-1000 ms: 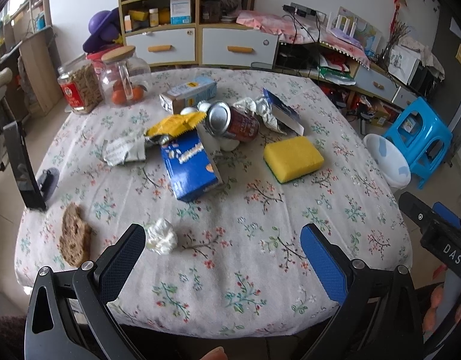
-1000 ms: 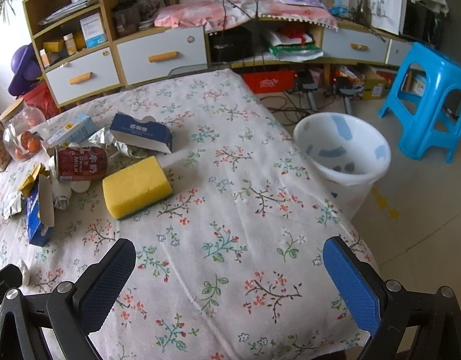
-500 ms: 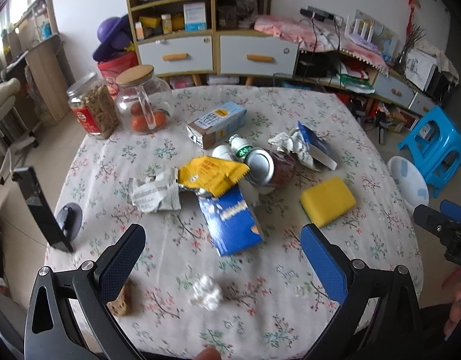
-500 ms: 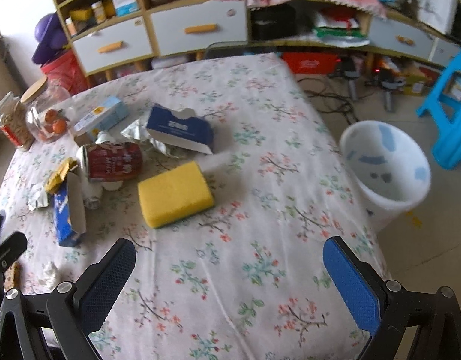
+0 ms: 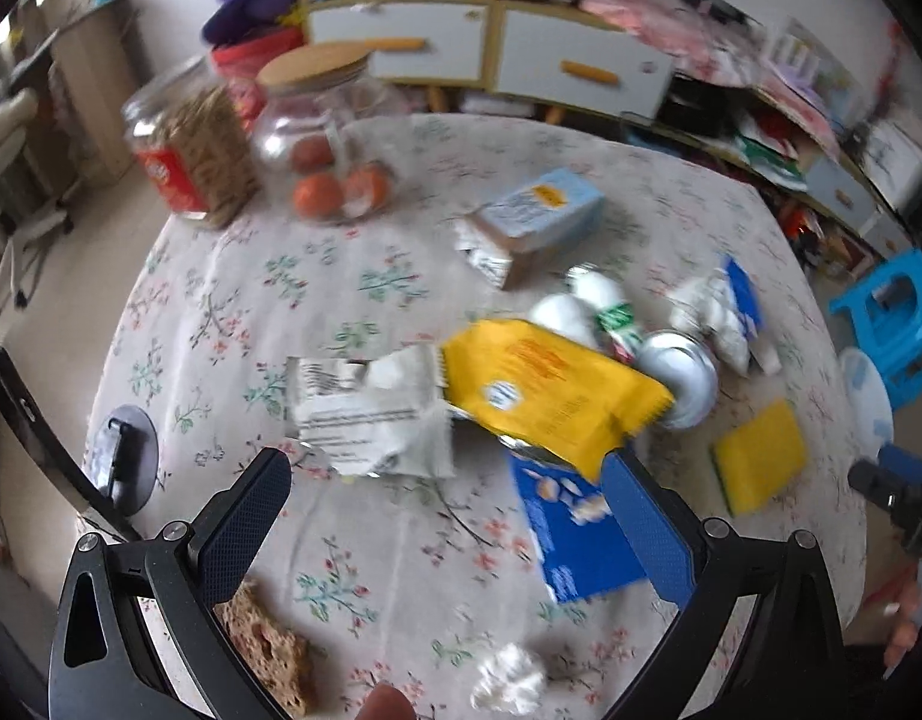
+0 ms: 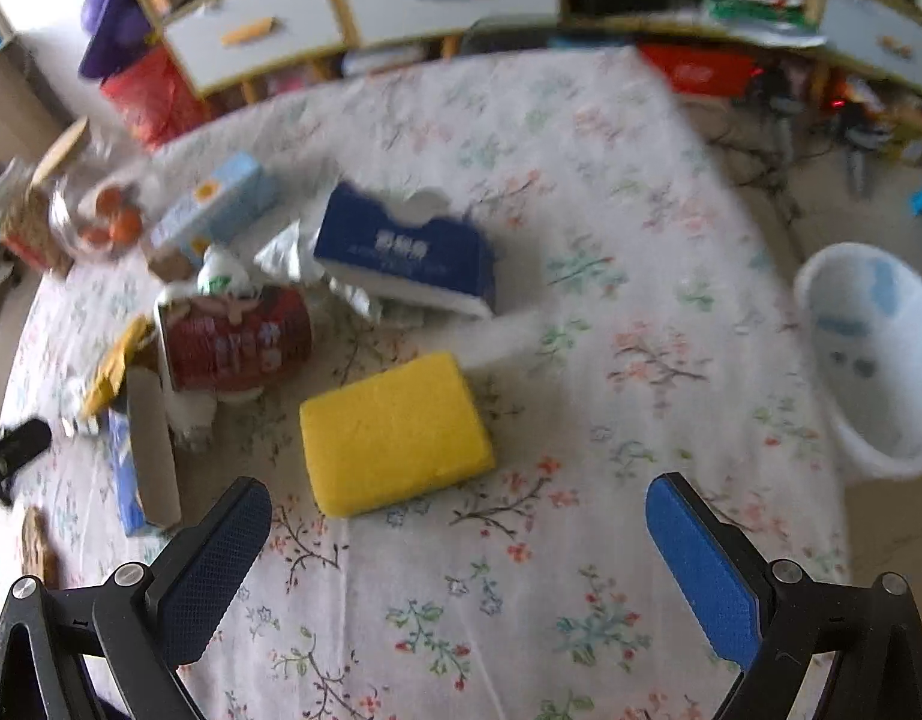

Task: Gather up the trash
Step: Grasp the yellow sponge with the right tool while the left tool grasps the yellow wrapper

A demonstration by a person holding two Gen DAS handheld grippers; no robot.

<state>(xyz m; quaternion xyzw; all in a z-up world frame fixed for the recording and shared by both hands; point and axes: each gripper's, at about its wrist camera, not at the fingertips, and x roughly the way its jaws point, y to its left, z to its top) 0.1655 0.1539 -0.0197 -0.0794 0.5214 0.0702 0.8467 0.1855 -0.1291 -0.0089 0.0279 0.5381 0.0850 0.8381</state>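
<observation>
Grippers, left [image 5: 446, 495] and right [image 6: 458, 519], hung wide open and empty over the table; nothing yet collected. Beyond lay the white wrapper [image 5: 371, 414], yellow packet [image 5: 550, 390] and can [image 6: 236, 339]. Bin [image 6: 865, 354] stood off the table's right edge. Next move likely calls for closing on one wrapper.

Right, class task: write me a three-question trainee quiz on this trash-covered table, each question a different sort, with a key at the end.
1. True or false: the left tongs are shut on the yellow wrapper.
2. Multiple choice: the white bin stands (A) on the table, (B) on the floor off the table's edge, (C) under the blue stool.
3. Fill the gap: in the right wrist view, the thing on the table nearest the right tongs is the yellow ____.

Key: 1 false, both tongs are open and hold nothing; 2 B; 3 sponge.
</observation>
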